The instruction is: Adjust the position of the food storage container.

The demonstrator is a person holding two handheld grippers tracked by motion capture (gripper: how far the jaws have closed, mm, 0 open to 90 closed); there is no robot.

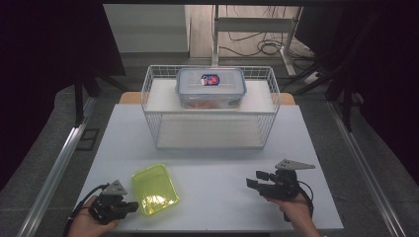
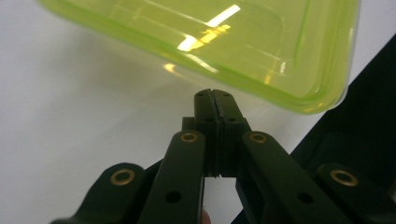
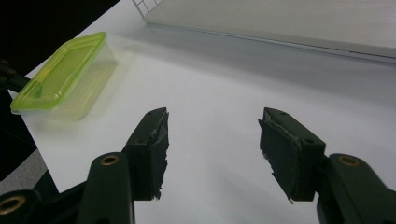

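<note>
The left hand-held gripper (image 2: 215, 95) sits closed and empty just beside the yellow-green container (image 1: 154, 189) on the table (image 1: 217, 168); the right hand-held gripper (image 3: 212, 135) gapes empty.

You can read no text here. A red-and-blue label (image 1: 210, 79) sits on the lid of the clear storage box (image 1: 211, 88) in the wire basket (image 1: 153, 106), but its print is too small to make out. You'll find no markings on the green container (image 1: 154, 189).
</note>
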